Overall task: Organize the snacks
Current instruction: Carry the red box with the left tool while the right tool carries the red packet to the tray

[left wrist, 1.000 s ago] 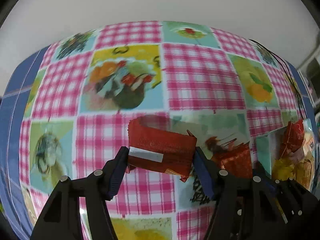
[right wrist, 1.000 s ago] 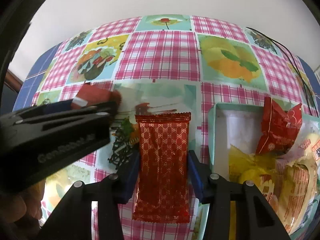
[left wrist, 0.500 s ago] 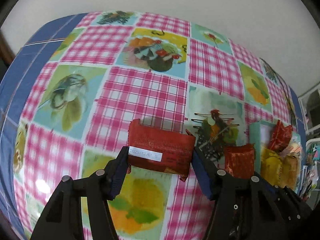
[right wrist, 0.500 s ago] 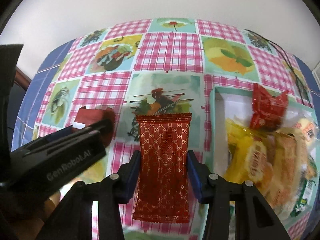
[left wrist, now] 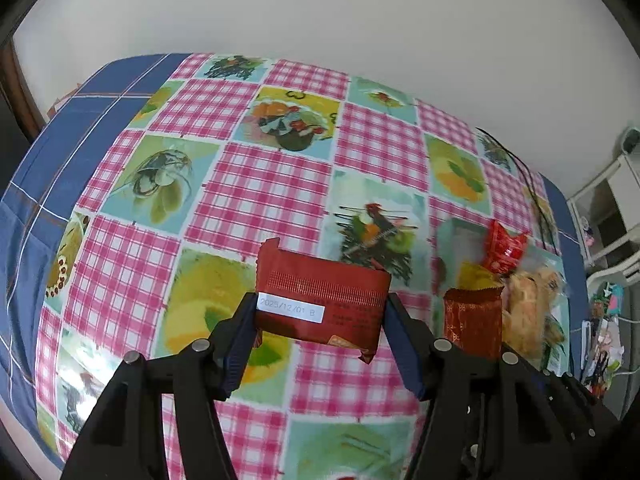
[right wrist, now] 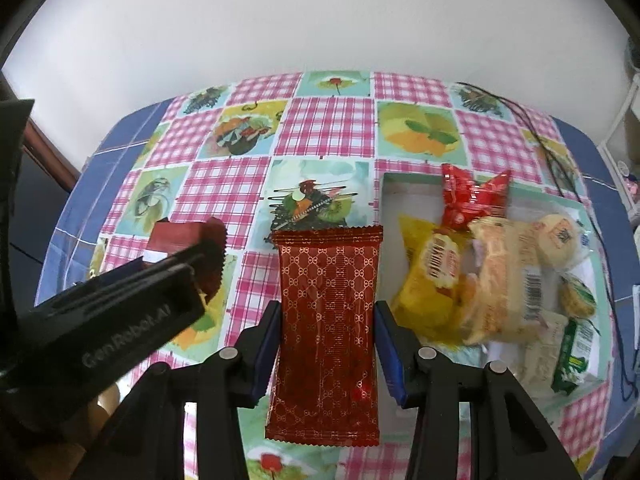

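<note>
Both grippers' jaws clamped, angled downward

Blurred snack packets [right wrist: 504, 280] crowd the box [right wrist: 390, 188].

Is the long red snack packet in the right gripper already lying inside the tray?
No. The long red packet is held between the fingers of the right gripper, above the tablecloth, left of the tray.

Tray [right wrist: 386, 200] crowded w/ snacks [right wrist: 500, 272]; tablecloth [left wrist: 256, 184] left clear.
</note>
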### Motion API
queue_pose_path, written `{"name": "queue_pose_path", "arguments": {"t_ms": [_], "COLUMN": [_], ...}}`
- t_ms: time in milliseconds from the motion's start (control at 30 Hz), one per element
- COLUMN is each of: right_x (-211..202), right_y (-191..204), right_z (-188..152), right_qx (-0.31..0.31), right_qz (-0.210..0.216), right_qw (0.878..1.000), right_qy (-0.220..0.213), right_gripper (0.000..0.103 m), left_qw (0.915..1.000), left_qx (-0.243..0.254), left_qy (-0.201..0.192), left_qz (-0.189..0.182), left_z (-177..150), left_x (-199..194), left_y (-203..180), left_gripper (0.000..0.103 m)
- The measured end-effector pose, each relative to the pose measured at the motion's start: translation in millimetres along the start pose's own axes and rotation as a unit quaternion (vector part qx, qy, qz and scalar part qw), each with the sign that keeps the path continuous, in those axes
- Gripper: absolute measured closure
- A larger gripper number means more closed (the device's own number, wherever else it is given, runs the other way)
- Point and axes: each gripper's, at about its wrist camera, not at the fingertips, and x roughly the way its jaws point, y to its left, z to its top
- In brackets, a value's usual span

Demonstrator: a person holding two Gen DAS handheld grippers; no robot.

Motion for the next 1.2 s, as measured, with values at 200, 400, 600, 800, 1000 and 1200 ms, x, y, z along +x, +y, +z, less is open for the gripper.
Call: {"name": "queue_pose_path", "arguments": {"t_ms": [200, 400, 600, 800, 1000, 1200], "right_x": [-19, -29, -36, -42, -51, -56], "right_y": [-19, -46, -88, -138, -181, -203], "right_z": [-14, -24, -27, -34, -43, -48], "right_qx": [0.013, 0.034, 0.074, 0.122, 0.162, 0.176], "right_qz": [-0.002, -0.007, -0.017, -0.025, -0.038, -0.044], "right_qw": [1.0, 0.999, 0.997, 0.992, 0.986, 0.983], "right_qy": [-0.012, -0.017, -0.02, -0.021, -0.026, -0.03], "right_gripper": [0.055, 0.055, 0.055, 0.055, 0.055, 0.055], "left_qw": [0.9999, 0.9997, 0.9984, 0.9941, 0.9882, 0.9841], "left_qx": [0.004, 0.016, 0.053, 0.105, 0.149, 0.173], "left_qy": [-0.01, -0.01, -0.007, 0.0, 0.009, 0.015], "left_qz": [-0.012, -0.016, -0.021, -0.028, -0.035, -0.039], "left_z": [-16, -26, -34, -48, -64, -75], "left_x": [-14, -18, -16, -10, -5, -3], "left_y": [-16, -35, -71, -119, -158, -180], "left_gripper": [0.04, 0.04, 0.04, 0.04, 0.04, 0.04]}}
